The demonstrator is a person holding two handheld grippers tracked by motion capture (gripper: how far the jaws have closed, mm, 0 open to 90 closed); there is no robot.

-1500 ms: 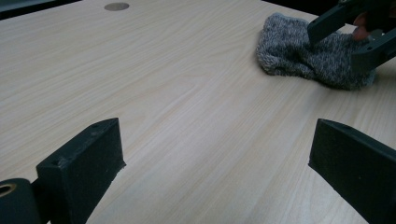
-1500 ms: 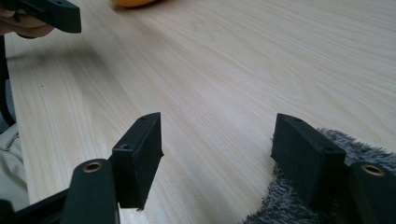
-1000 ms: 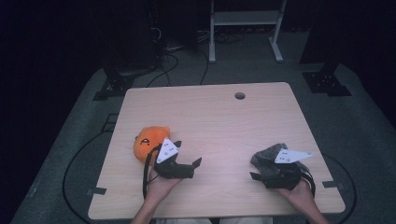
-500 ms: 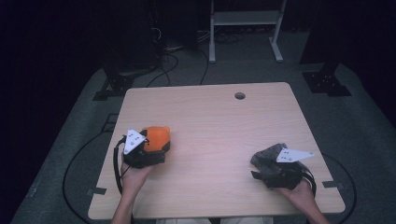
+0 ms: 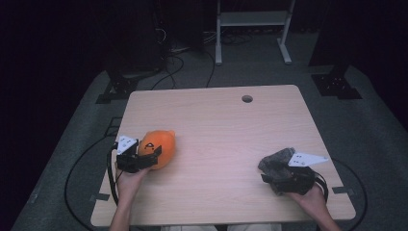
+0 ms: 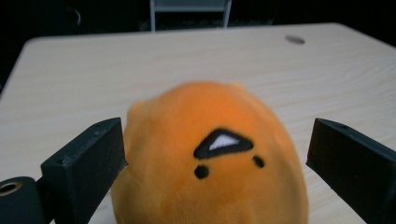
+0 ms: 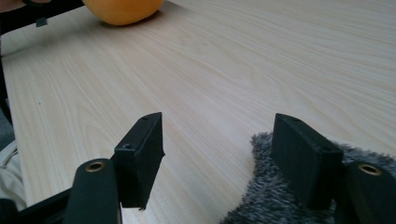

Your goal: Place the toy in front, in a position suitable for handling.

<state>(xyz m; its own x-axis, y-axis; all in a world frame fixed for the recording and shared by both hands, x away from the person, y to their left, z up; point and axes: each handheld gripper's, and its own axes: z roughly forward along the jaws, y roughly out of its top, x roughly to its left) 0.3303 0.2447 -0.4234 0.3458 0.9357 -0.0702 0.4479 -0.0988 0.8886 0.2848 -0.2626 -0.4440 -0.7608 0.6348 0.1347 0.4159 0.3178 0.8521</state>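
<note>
Since a sec ago our left gripper [image 5: 153, 153] has swung from the toy's right to straddle the orange plush [image 5: 158, 148] at lower left of the high view w/ jaws spread wide, not yet clamped, so we'd centre, then squeeze gently; right gripper [image 5: 275, 174] rests released beside the grey fuzzy cloth [image 5: 277, 161].

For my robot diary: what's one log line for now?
left gripper: open around orange plush | right gripper: open, beside grey plush

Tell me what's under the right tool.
A grey fuzzy toy lies on the table beneath the right tool, one jaw resting on its fur. The tool and hand cover most of it.
</note>
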